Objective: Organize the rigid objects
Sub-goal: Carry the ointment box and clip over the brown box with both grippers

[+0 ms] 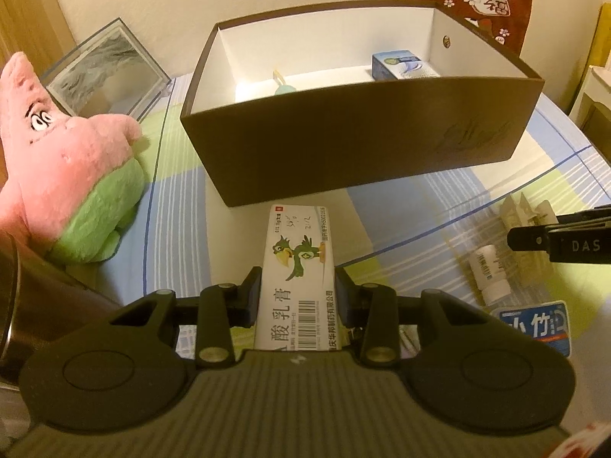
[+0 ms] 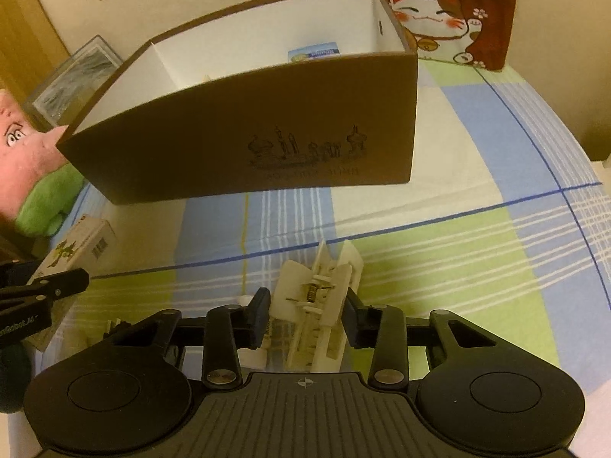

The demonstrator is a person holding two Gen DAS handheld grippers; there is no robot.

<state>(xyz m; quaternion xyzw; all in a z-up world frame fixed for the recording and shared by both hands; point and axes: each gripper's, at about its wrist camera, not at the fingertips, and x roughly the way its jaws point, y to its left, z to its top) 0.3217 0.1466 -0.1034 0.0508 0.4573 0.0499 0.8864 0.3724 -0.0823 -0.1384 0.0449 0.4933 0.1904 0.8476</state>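
My left gripper (image 1: 298, 292) is shut on a long white ointment box (image 1: 296, 255) with a green cartoon bird, held just in front of the brown storage box (image 1: 343, 141). That storage box is open-topped and white inside; a small blue-and-white carton (image 1: 401, 65) and a teal item (image 1: 283, 87) lie in it. My right gripper (image 2: 307, 315) is shut on a white plastic claw clip (image 2: 317, 294) that rests on the checked bedsheet, with both pads against its sides. The brown storage box (image 2: 267, 145) stands beyond it. The left gripper's finger (image 2: 57, 286) and its ointment box (image 2: 76, 248) show at the left edge.
A pink and green plush star (image 1: 65, 175) lies left of the box, with a clear picture frame (image 1: 107, 72) behind it. A white bottle (image 1: 488, 271) and a blue pack (image 1: 534, 320) lie at the right. A red lucky-cat cloth (image 2: 439, 11) hangs behind.
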